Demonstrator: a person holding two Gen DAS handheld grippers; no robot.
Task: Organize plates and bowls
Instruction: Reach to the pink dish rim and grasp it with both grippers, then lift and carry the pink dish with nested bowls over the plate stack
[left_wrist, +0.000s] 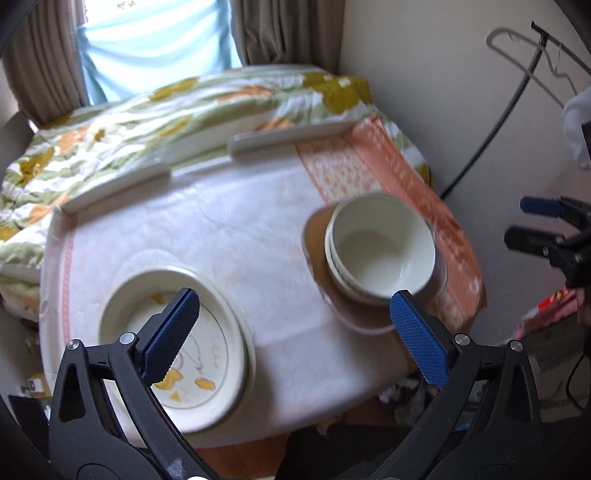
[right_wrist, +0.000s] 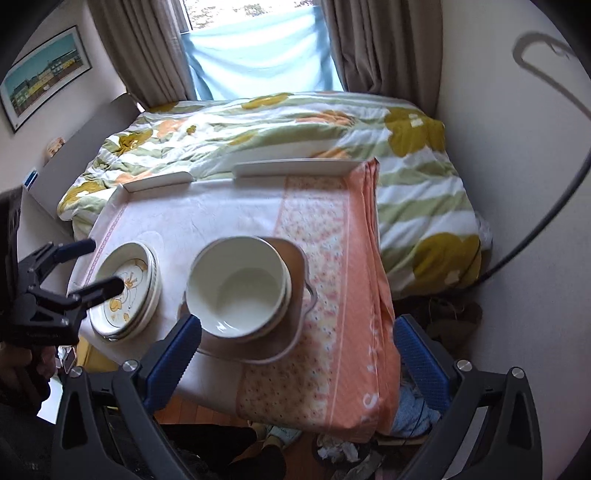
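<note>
I see glossy glazed ceramic on the bowls (right_wrist: 236, 291) and the plates (right_wrist: 127, 291), smooth and shiny, the plates carrying a painted yellow motif. Under the bowls sits a tray (right_wrist: 291, 332) with a matt brown face. The tabletop (left_wrist: 221, 229) is covered in soft white cloth, and an orange patterned towel (right_wrist: 354, 295) of woven cloth lies along one side. My left gripper (left_wrist: 293, 332) and right gripper (right_wrist: 299, 354) are matt black plastic with metal rivets; their blue pads (left_wrist: 419, 336) look rough and knurled.

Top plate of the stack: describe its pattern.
Cream top plate with yellow-orange flowers, thin rim line; clearest in right wrist view.
</note>
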